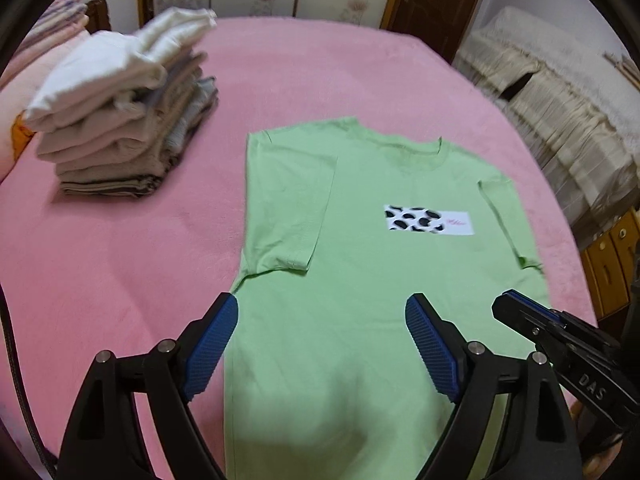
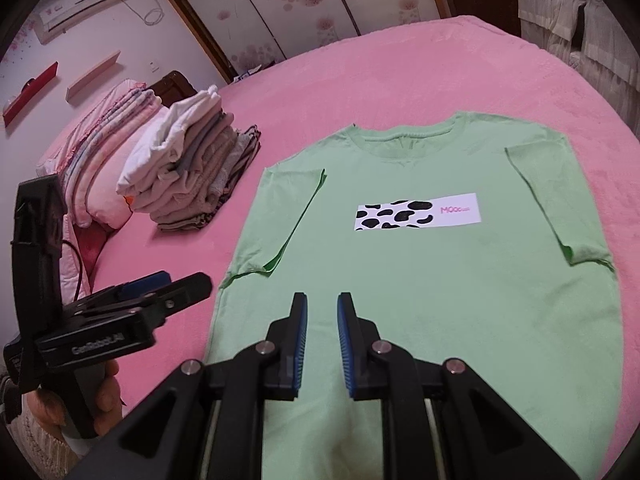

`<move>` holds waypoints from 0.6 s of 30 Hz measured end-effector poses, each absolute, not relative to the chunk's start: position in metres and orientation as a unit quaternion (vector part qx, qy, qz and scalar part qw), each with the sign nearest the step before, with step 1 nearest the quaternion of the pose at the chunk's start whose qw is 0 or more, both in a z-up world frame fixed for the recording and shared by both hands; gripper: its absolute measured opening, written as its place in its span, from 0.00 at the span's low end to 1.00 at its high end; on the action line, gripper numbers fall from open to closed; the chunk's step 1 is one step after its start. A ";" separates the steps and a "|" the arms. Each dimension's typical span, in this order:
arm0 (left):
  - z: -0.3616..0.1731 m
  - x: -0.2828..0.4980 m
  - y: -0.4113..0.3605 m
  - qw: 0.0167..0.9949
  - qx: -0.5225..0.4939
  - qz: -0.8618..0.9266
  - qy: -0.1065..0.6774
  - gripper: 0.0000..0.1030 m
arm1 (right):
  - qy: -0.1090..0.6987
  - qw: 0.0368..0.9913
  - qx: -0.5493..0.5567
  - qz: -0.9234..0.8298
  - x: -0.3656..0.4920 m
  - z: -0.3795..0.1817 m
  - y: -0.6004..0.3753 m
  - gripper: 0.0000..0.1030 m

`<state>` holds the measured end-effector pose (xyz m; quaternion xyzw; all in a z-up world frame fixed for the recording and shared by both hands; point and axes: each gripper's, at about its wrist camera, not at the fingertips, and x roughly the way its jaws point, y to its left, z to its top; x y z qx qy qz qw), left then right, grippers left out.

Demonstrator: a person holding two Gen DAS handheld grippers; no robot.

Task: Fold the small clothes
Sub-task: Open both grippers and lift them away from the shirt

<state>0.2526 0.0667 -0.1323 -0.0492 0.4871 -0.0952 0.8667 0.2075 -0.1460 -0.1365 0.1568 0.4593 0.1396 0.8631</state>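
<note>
A light green T-shirt (image 1: 360, 208) (image 2: 440, 280) lies flat, front up, on the pink bed cover (image 1: 120, 260) (image 2: 400, 72), collar at the far end. Both short sleeves are folded inward over the body. A cow-spot print patch (image 1: 428, 220) (image 2: 416, 212) crosses the chest. My left gripper (image 1: 322, 304) (image 2: 184, 280) hangs wide open over the shirt's lower left part, with nothing between its blue pads. My right gripper (image 2: 322, 300) (image 1: 516, 304) hovers over the lower middle of the shirt. Its jaws stand a narrow gap apart and hold nothing.
A tall stack of folded clothes (image 1: 128, 120) (image 2: 192, 168) sits on the bed left of the shirt. Pillows (image 2: 104, 152) lie behind it. A cloth-covered piece of furniture (image 1: 540, 112) stands past the bed's right edge. A hand (image 2: 104, 400) holds the left gripper's handle.
</note>
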 end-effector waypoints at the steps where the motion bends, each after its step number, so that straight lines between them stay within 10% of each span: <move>1: -0.124 0.242 0.069 0.871 -0.053 -0.093 0.479 0.87 | 0.456 0.865 0.159 0.138 0.202 -0.132 -0.149 0.20; 18: -0.042 0.100 0.082 0.917 -0.090 -0.080 0.379 0.91 | 0.360 0.915 0.152 0.097 0.071 -0.039 -0.191 0.39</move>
